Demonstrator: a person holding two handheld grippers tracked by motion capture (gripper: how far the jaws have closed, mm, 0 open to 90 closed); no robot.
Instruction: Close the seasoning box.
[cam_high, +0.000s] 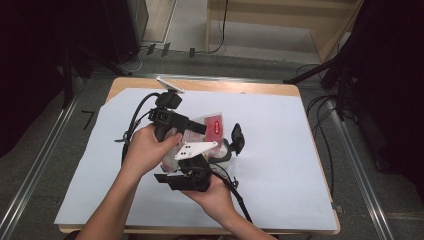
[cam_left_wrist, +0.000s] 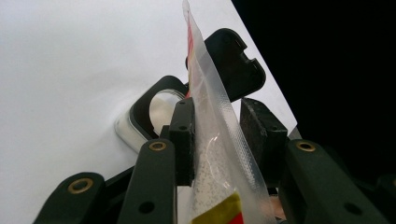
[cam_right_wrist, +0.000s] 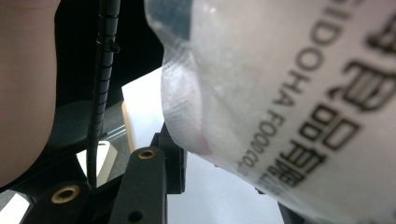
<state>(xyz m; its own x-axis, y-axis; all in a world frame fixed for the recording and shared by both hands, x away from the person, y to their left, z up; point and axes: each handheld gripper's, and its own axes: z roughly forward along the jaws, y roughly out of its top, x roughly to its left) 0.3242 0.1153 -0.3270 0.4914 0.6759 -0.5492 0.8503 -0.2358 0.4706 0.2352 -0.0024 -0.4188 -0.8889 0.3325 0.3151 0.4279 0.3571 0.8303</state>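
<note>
Two grippers (cam_high: 200, 127) (cam_high: 220, 165); one plastic pouch (cam_high: 214, 126); one black-rimmed container (cam_left_wrist: 154, 109); one lid (cam_left_wrist: 236, 60).

The food pouch (cam_left_wrist: 212, 140) stood on edge between the left gripper's (cam_left_wrist: 219, 135) fingers (cam_left_wrist: 183, 140); beyond them a lidded container (cam_left_wrist: 154, 109) lay on the worktop (cam_left_wrist: 60, 70).

Black lettering runs along the clear plastic packet (cam_right_wrist: 289, 93) seen close up in the right gripper view. The Latin capitals read "IDOHA FOOD CO", with the start of the first word cut off at the frame's edge and the end of the line lost in blur. Larger Chinese characters stand beside them, too blurred and cropped to read. In the high view, the packet's red label (cam_high: 215, 127) carries small white marks that cannot be made out.
</note>
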